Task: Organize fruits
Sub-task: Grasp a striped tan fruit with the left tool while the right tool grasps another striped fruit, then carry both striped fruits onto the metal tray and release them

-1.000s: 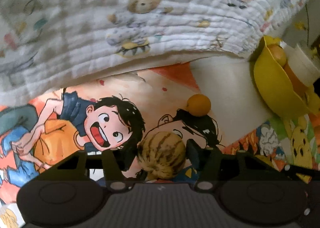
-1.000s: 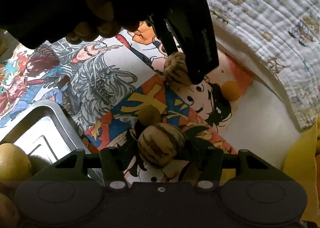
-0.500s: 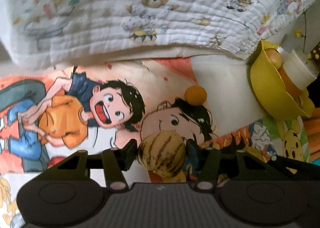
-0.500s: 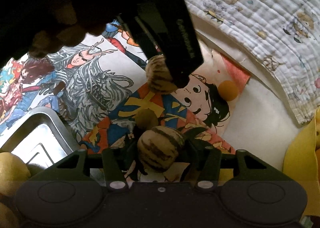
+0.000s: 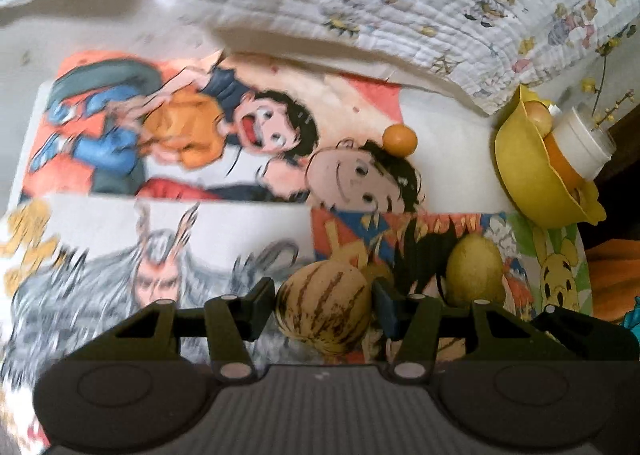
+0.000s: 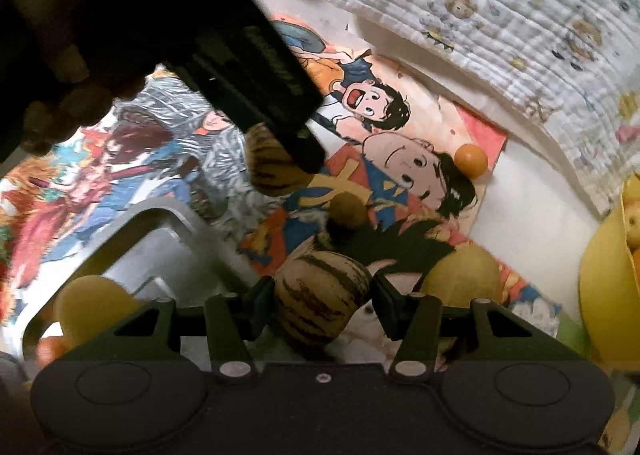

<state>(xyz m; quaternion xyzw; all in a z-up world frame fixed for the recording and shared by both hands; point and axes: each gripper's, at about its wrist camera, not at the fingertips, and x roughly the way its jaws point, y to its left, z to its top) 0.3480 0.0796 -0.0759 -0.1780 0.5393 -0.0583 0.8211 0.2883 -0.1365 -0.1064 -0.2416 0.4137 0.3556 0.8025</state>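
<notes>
Swinging my left tool (image 5: 325,309) toward the tray (image 6: 160,239), both it and my right tool (image 6: 323,305) are clamped on a striped melon (image 5: 322,305) each, and blurred, hasty motion could knock them together and drop one.

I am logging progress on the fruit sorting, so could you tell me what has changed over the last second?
The left gripper has carried its striped melon up and back from the mat toward the metal tray; its view widened and a yellow pear came into sight. The right gripper stays shut on the second striped melon, hardly shifted. The small orange fruit and yellow bowl stayed put.
</notes>
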